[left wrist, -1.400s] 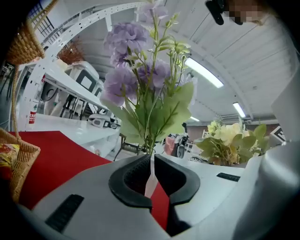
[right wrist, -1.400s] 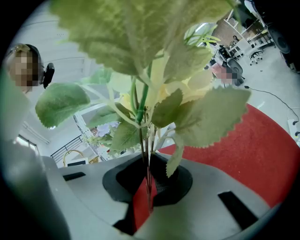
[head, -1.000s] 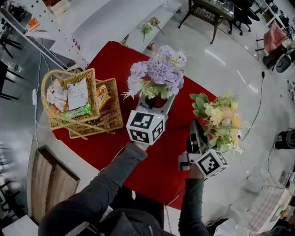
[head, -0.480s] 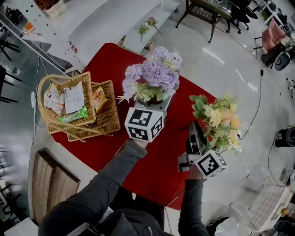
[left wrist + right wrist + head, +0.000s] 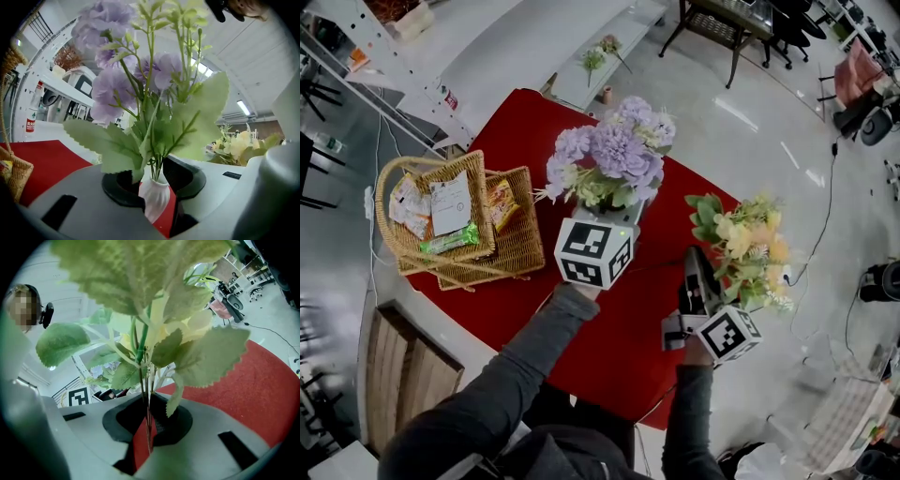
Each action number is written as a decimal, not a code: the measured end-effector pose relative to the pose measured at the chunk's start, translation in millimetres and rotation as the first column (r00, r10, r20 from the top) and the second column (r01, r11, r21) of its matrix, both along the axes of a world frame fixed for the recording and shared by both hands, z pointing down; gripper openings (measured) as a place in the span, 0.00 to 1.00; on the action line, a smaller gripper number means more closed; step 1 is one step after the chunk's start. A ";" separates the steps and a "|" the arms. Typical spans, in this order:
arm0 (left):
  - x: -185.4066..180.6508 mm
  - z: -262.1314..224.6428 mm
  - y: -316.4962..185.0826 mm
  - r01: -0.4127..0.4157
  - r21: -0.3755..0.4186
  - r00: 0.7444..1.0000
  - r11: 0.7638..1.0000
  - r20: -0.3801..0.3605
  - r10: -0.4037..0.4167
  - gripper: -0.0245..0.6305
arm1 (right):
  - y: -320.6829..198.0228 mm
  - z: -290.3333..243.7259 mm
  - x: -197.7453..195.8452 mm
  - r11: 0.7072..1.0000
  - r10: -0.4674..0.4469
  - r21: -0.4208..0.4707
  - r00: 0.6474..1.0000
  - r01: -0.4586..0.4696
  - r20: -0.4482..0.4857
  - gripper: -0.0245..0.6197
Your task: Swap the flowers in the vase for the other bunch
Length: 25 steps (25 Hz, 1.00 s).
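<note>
Left gripper (image 5: 157,185): jaws apart around the vase (image 5: 155,199) and just closing. A sliver of red still shows beside one pad, so there is no firm clamp yet. The likely purpose is to steady the vase for the swap.
Right gripper (image 5: 146,427): jaws together on the stems of the yellow bunch (image 5: 750,244), held upright past the table's right edge, probably ready to go in.
Vase: stands on the red table (image 5: 516,291) near its far right edge and holds the purple flowers (image 5: 614,155), not yet removed.
Wicker basket (image 5: 521,234): sits at the table's left corner and holds packets (image 5: 450,197).
</note>
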<state>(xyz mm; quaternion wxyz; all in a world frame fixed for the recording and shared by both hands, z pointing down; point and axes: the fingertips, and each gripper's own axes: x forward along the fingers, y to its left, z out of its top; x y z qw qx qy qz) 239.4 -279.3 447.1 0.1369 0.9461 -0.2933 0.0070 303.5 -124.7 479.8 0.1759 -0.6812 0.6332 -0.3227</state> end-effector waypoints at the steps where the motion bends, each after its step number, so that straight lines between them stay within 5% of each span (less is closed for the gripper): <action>1: -0.3 -0.2 0.0 0.000 0.004 1.000 1.000 0.001 0.000 0.24 | 0.2 1.0 0.4 1.000 0.001 -0.003 1.000 -0.001 -0.001 0.07; 25: 5.7 -25.8 5.7 -0.065 0.054 0.998 0.996 0.020 0.064 0.14 | -1.0 -8.5 -3.6 0.999 -0.005 0.045 1.000 0.005 0.010 0.07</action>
